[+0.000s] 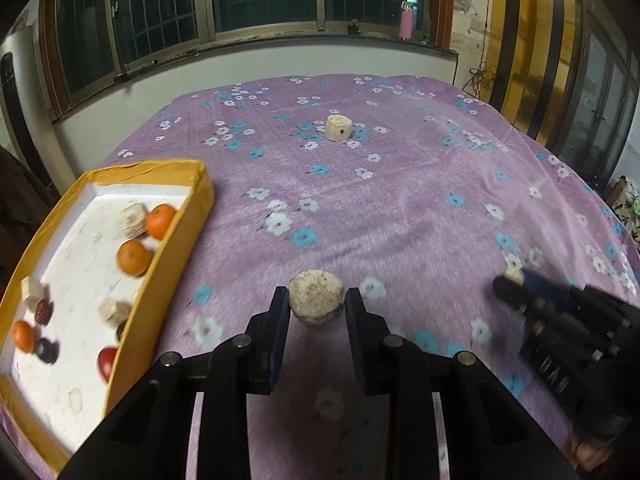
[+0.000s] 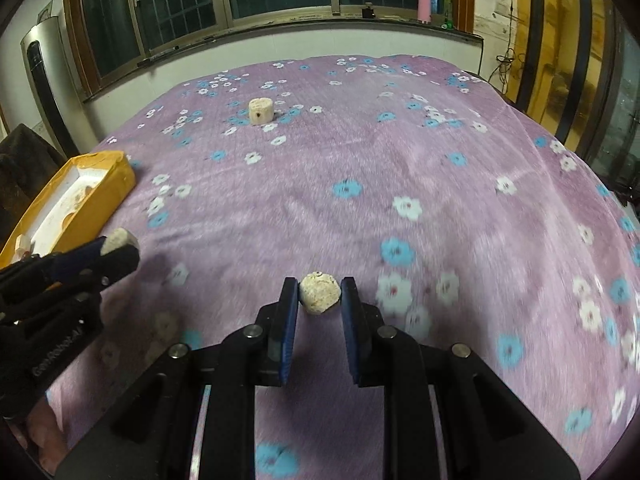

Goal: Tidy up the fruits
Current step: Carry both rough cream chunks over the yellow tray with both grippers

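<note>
One pale chunk (image 1: pixel 339 128) lies far behind both loaded tools.

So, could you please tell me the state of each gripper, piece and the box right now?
left gripper: shut on a beige chunk.
right gripper: shut on a smaller beige chunk.
far beige chunk: loose on the cloth.
yellow box: open, holding fruit.

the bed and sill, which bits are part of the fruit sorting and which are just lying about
Part of the job:
left hand-held gripper and its pale chunk
right hand-held gripper and its pale chunk
pale chunk far on the bed
yellow tray

Just lying about:
pink bottle on the sill
</note>
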Demonstrator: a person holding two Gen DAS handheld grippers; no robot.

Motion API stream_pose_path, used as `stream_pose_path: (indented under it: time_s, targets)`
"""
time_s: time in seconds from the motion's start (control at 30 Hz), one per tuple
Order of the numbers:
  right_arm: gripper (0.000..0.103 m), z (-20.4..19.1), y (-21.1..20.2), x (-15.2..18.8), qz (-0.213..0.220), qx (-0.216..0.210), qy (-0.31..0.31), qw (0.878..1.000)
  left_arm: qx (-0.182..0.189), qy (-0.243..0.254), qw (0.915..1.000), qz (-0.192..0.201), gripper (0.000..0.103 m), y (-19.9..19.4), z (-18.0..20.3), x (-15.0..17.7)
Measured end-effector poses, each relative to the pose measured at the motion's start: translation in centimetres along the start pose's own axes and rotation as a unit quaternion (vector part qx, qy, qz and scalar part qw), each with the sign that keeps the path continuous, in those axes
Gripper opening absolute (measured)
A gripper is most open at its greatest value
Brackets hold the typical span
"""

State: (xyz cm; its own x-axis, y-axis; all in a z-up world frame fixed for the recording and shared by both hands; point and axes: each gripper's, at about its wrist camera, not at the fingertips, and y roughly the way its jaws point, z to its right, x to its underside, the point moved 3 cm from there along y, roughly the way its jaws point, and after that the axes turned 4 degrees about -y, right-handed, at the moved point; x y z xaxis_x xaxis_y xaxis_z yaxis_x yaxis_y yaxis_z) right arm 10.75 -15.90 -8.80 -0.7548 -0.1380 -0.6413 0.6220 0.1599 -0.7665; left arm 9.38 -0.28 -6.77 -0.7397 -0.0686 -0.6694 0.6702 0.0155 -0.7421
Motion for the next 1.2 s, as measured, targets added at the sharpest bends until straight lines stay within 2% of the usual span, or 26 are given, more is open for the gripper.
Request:
stream_pose_path:
  time_s: [0.1, 0.53, 1.03, 1.2]
  targets:
    - [0.023, -0.2, -1.5, 0.2, 0.012, 0.005, 0.01, 1.0, 0.003, -0.006, 1.0, -0.001, 0.027, -0.7, -0.4, 0.6]
    - [0.023, -3.0, -3.1, 1.4, 0.008, 0.007, -0.006, 1.0, -0.001, -0.015, 0.9997, 0.016, 0.027, -3.6, -2.3, 2.0]
    - [0.023, -8.1, -4.2, 1.0, 0.022, -0.033, -0.042, 0.998, -0.029, -0.042, 0.9984, 0.026, 0.027, -5.7, -6.7, 2.7]
    - [0.023, -10.7, -4.6, 0.3, 0.03, -0.056, -0.061, 0.996, -0.047, -0.067, 0.9961, 0.034, 0.027, -6.7, -9.8, 2.8]
